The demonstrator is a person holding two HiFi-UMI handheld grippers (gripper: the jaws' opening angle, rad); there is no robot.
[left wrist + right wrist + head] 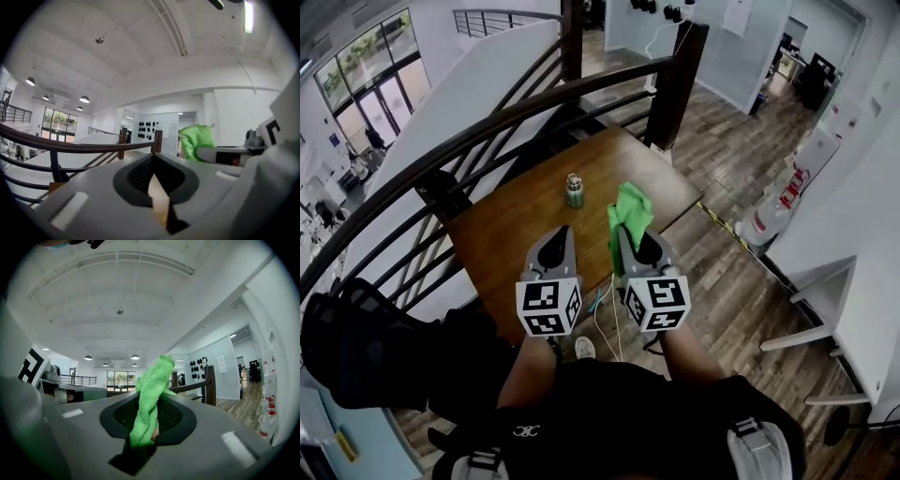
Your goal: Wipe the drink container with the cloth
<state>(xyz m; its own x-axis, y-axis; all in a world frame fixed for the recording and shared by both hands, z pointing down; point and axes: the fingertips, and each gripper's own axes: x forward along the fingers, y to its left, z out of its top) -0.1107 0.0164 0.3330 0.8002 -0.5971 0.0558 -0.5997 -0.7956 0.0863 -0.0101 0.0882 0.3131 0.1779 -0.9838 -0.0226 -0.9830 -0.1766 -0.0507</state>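
A small steel drink container (574, 190) with a green band stands upright near the middle of the wooden table (516, 234). My right gripper (630, 236) is shut on a green cloth (628, 214), which sticks up between the jaws (151, 394). The cloth also shows at the right of the left gripper view (197, 140). My left gripper (560, 234) is shut and holds nothing; its jaws meet in the left gripper view (154, 187). Both grippers are held up side by side, nearer to me than the container.
A dark curved stair railing (487, 122) runs behind and to the left of the table. A white machine with a red label (787, 192) stands on the wood floor at the right. A white bench (844, 309) lies at the far right.
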